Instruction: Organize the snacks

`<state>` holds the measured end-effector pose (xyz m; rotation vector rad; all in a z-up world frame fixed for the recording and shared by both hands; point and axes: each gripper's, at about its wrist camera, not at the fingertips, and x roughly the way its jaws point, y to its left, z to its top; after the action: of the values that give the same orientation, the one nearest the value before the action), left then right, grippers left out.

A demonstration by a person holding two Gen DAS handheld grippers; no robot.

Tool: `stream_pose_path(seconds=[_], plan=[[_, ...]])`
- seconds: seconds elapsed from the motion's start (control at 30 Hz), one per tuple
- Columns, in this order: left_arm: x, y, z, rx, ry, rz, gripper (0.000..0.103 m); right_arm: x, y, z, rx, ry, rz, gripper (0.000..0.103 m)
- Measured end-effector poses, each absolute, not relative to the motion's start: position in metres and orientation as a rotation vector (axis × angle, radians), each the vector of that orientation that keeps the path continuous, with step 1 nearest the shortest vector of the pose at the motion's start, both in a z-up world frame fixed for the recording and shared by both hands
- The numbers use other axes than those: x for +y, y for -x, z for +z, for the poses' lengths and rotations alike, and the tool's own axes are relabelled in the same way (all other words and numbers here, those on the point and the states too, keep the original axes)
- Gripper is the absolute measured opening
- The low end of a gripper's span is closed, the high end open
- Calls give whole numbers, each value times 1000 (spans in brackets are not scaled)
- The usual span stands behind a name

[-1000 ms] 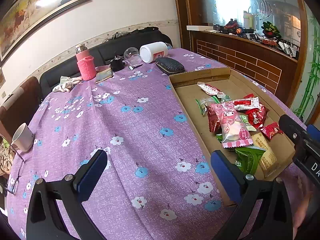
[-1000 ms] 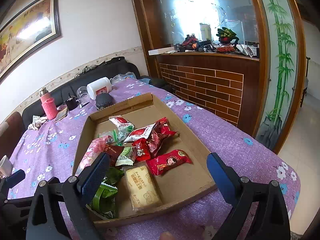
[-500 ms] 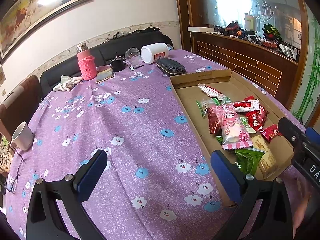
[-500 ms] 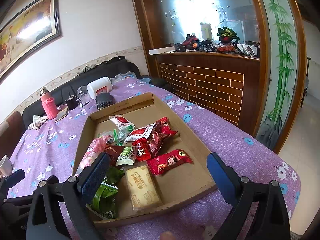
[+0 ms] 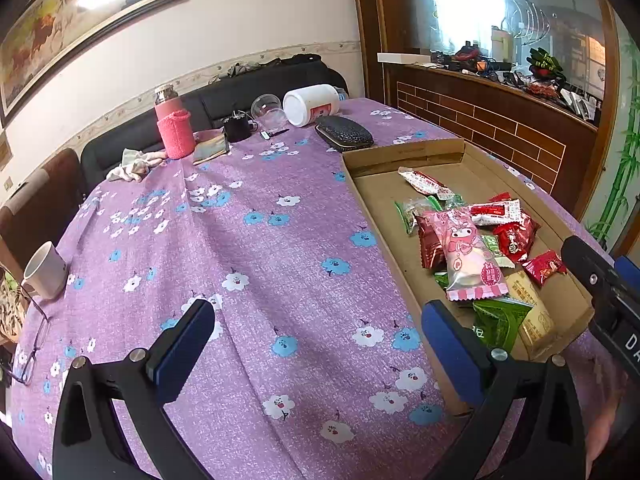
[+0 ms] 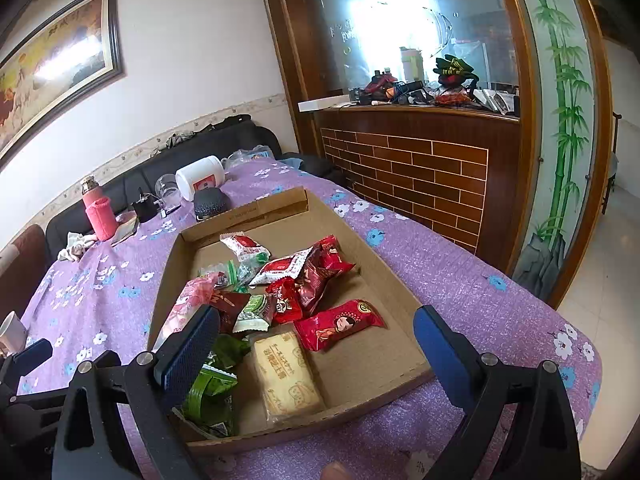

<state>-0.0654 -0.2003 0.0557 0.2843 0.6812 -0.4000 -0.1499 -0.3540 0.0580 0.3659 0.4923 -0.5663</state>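
A shallow cardboard tray (image 6: 376,264) (image 5: 404,156) lies on the purple flowered tablecloth with several snack packets piled in it. Among them are a pink cartoon packet (image 5: 464,252), red packets (image 6: 340,324), green packets (image 6: 208,392) and a tan biscuit pack (image 6: 286,372). My right gripper (image 6: 316,344) hovers open over the tray's near end, nothing between its fingers. My left gripper (image 5: 318,344) is open over bare cloth just left of the tray, its right finger (image 5: 452,348) at the tray's near left corner. The right gripper's body (image 5: 608,292) shows at the left view's right edge.
At the table's far end stand a pink-sleeved bottle (image 5: 172,128), a tipped white jar (image 5: 310,104), a clear cup (image 5: 268,110), a black case (image 5: 344,134) and crumpled cloths (image 5: 134,164). A white mug (image 5: 44,270) and glasses (image 5: 30,344) are at the left edge. A brick-faced counter (image 6: 420,164) flanks the right.
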Motion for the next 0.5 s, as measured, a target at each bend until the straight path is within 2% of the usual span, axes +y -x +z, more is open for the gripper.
stream_pose_path(seconds=[0.33, 0.5], plan=[[-198, 73, 74, 673, -272, -399, 103, -349, 161, 70, 445, -364, -560, 99], [-169, 75, 93, 715, -179, -424, 103, -342, 167, 86, 407, -348, -536, 99]])
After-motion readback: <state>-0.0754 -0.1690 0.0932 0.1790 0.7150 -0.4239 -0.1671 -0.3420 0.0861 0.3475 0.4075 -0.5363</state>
